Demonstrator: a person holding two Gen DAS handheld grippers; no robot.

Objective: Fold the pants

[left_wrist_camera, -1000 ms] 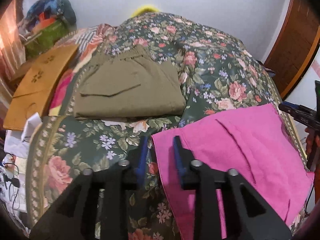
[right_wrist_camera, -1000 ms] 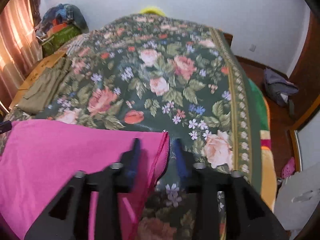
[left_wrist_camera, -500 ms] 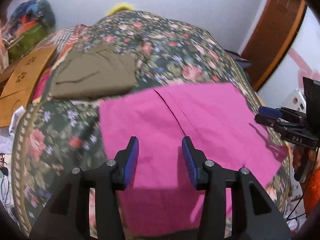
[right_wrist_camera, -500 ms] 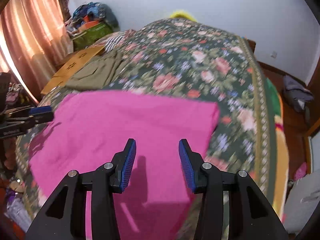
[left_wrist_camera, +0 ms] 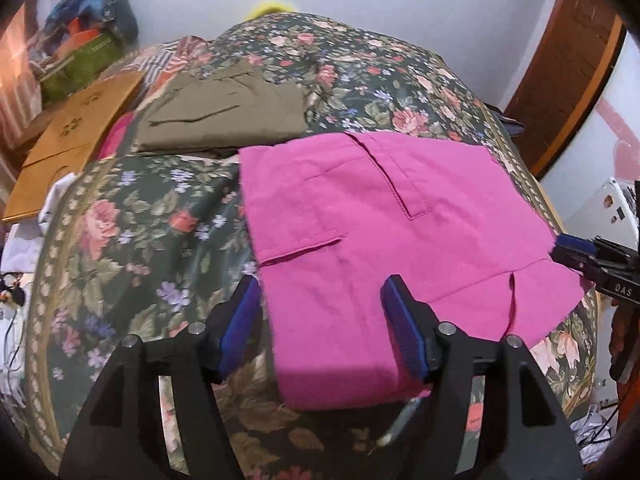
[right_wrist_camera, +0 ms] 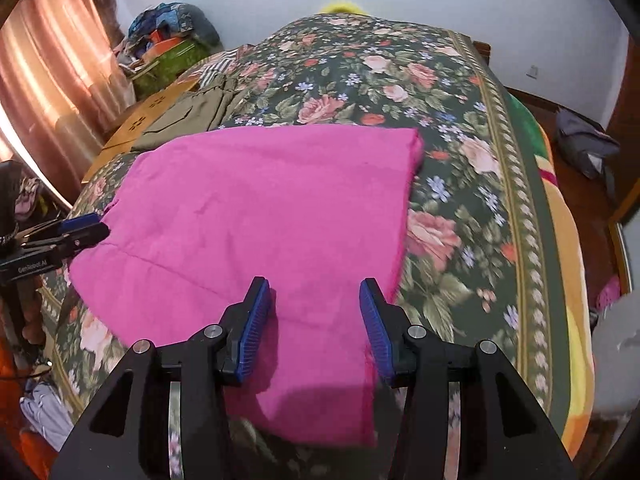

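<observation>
Two hand-held grippers, left (left_wrist_camera: pixel 320 320) and right (right_wrist_camera: pixel 314 312), jaws wide, empty, above flat folded magenta woven pants (left_wrist_camera: pixel 372 216), floral bedspread (right_wrist_camera: pixel 460 184).

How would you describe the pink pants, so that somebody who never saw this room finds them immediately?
Look at the bed with the dark floral blanket. The pink pants lie spread flat on its near end, just ahead of both open claws. Their bright magenta colour and near position separate them from the folded olive pants, which lie farther back near the bed's left edge.
</observation>
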